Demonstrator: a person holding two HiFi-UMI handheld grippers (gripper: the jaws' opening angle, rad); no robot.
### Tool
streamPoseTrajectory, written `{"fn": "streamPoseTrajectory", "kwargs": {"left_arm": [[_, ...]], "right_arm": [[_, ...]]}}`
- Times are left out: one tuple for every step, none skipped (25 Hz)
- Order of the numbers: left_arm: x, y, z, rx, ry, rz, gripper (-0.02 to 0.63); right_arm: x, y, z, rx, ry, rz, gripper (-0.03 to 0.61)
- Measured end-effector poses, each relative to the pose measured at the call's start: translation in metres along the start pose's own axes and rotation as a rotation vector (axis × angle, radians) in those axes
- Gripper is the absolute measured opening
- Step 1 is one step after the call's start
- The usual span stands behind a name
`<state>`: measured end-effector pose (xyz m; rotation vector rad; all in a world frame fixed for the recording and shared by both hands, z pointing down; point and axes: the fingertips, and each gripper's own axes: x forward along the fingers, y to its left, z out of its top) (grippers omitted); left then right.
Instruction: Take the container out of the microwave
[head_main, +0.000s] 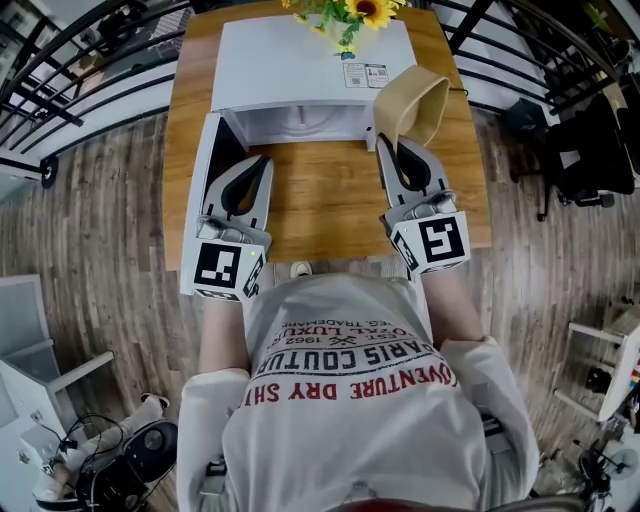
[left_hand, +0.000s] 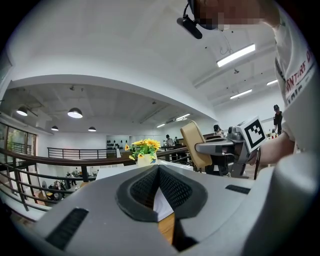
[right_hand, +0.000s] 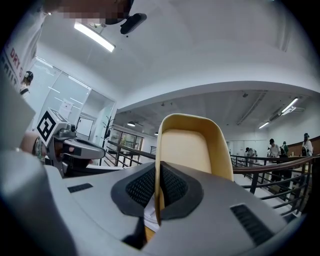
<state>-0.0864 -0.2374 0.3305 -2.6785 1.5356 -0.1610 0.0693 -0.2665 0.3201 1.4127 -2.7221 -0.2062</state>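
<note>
Wood counter (head_main: 320, 205) on a plank floor, black railing behind it. White microwave (head_main: 300, 60) sits at the far edge with its door (head_main: 205, 160) swung open on the left, cavity empty as far as the head view shows. Sunflowers (head_main: 350, 12) are on top of it. Right gripper (head_main: 385, 145) has its jaws clamped on the side wall of the tan container (head_main: 412, 100). The right gripper view shows the wall pinched edge-on between the pads (right_hand: 172, 187), with the container (right_hand: 190, 145) standing up on edge and its hollow side facing the camera. Container is outside the cavity, at the microwave's right front corner, overlapping that corner in the head view; can't tell how high it sits off the counter. Left gripper (head_main: 262, 162) points at the left side of the opening, just beside the door. Its jaws are closed tip to tip with nothing between them; only a bit of white surface and wood shows through the gap below the tips (left_hand: 158, 170). From the left gripper view the container (left_hand: 192, 142) and the right gripper (left_hand: 220, 147) are off to the right, flowers (left_hand: 145, 147) straight ahead. Both grippers are roughly level and side by side, well apart. Person's white printed shirt (head_main: 350, 400) fills the bottom of the head view.
</note>
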Motion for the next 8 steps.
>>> {"fn": "streamPoseTrajectory", "kwargs": {"left_arm": [[0.0013, 0.0000, 0.0006, -0.002, -0.001, 0.000, 0.012], [0.0023, -0.0002, 0.0014, -0.004, -0.004, -0.001, 0.012], [0.0033, -0.0004, 0.0022, -0.007, -0.006, -0.001, 0.012], [0.0045, -0.0004, 0.0029, -0.009, -0.009, -0.002, 0.012], [0.0060, -0.0003, 0.0032, -0.009, -0.010, -0.002, 0.012], [0.0076, -0.0001, 0.0031, -0.009, -0.010, -0.002, 0.012], [0.0092, 0.0000, 0.0028, -0.009, -0.010, -0.002, 0.012], [0.0109, 0.0001, 0.0023, -0.009, -0.009, -0.002, 0.012]], "right_arm": [[0.0007, 0.0005, -0.0005, -0.003, -0.001, 0.004, 0.029], [0.0013, 0.0012, -0.0011, -0.006, -0.001, 0.007, 0.029], [0.0021, 0.0017, -0.0019, -0.007, -0.001, 0.009, 0.029], [0.0031, 0.0020, -0.0028, -0.009, 0.000, 0.010, 0.029], [0.0044, 0.0020, -0.0038, -0.010, 0.002, 0.011, 0.029], [0.0057, 0.0019, -0.0050, -0.011, 0.004, 0.011, 0.029], [0.0069, 0.0017, -0.0062, -0.011, 0.005, 0.011, 0.029], [0.0080, 0.0014, -0.0074, -0.011, 0.006, 0.011, 0.029]]}}
